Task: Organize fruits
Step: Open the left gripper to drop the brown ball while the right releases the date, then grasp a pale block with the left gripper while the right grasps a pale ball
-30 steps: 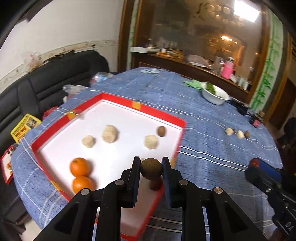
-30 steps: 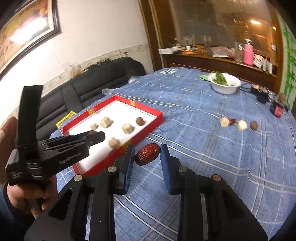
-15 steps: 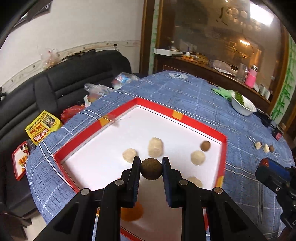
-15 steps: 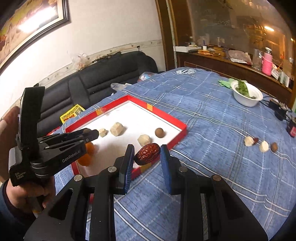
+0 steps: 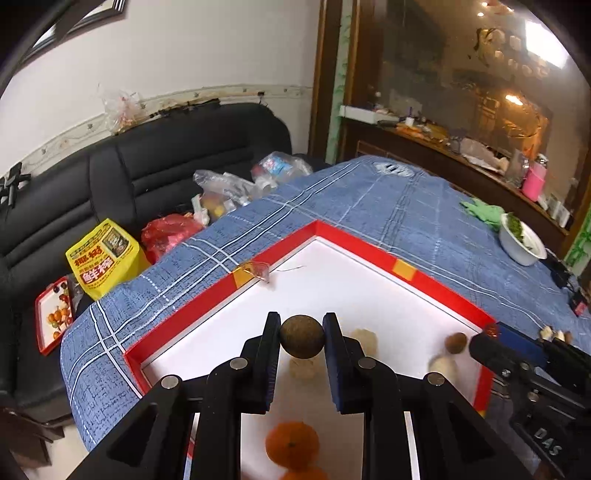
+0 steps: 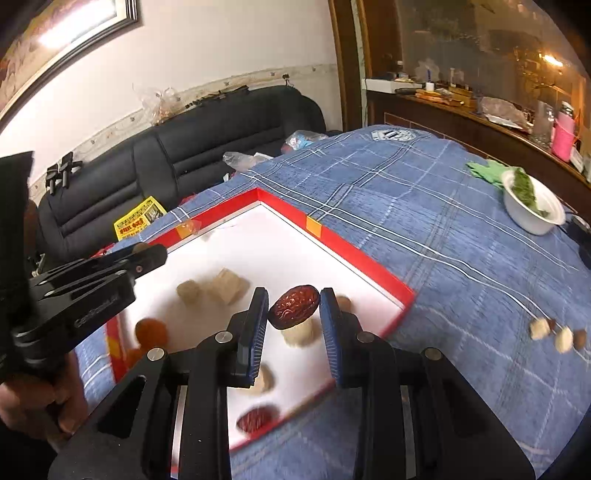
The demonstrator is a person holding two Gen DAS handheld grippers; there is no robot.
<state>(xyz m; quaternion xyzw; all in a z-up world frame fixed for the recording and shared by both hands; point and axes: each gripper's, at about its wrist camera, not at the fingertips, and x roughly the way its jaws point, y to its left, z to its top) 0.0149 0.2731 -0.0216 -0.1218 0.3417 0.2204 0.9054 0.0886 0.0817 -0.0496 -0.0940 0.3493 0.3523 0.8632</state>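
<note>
- Both views are fisheye: straight lines bow and the corners fall to black.
- Warm lamps point(image 5: 511, 98) glow behind the dark glass cabinet at upper right.
- Glare washes out the framed picture point(image 6: 70, 26) on the pale wall.
- The white tray floor point(image 5: 343, 284) is bright, with soft shadows under the fruit.
- Motion blur smears the fruit in the tray and the pieces on the blue cloth point(image 6: 436, 229).

A blue checked cloth point(image 6: 424, 229) covers the table. On it: a red-rimmed tray point(image 6: 354, 254) near the left edge, a white bowl point(image 6: 532, 214) far right, small fruits point(image 6: 554, 334) between.
</note>
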